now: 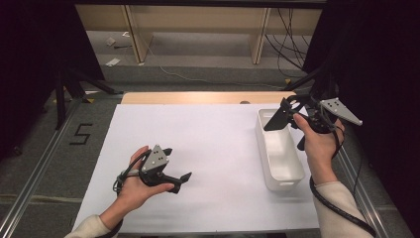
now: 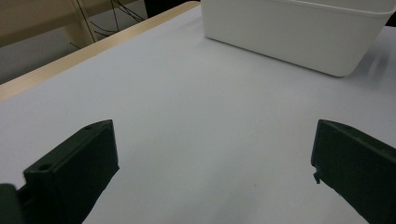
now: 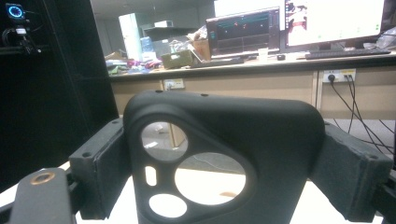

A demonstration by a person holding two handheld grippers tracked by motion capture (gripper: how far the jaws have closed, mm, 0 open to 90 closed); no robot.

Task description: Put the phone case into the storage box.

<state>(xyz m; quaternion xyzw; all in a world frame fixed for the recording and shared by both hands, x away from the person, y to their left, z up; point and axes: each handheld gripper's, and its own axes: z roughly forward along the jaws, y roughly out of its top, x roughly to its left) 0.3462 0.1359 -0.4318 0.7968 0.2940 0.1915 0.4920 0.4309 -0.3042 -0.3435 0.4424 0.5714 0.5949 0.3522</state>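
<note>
Right gripper (image 1: 287, 116): jaws pinching black phone case (image 3: 224, 158) by its two sides, case upright between them, above white bin (image 1: 280, 153). Left gripper (image 1: 176, 181): jaws spread, bare white worktop (image 2: 205, 121) between.

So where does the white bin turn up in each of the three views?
High view: the white bin sits at the table's right side, below the right gripper holding a black phone case.
Left gripper view: top right, beyond the open jaws.
Right gripper view: the case hides where it would be.
Shared landmark: the table's wooden far edge.
</note>
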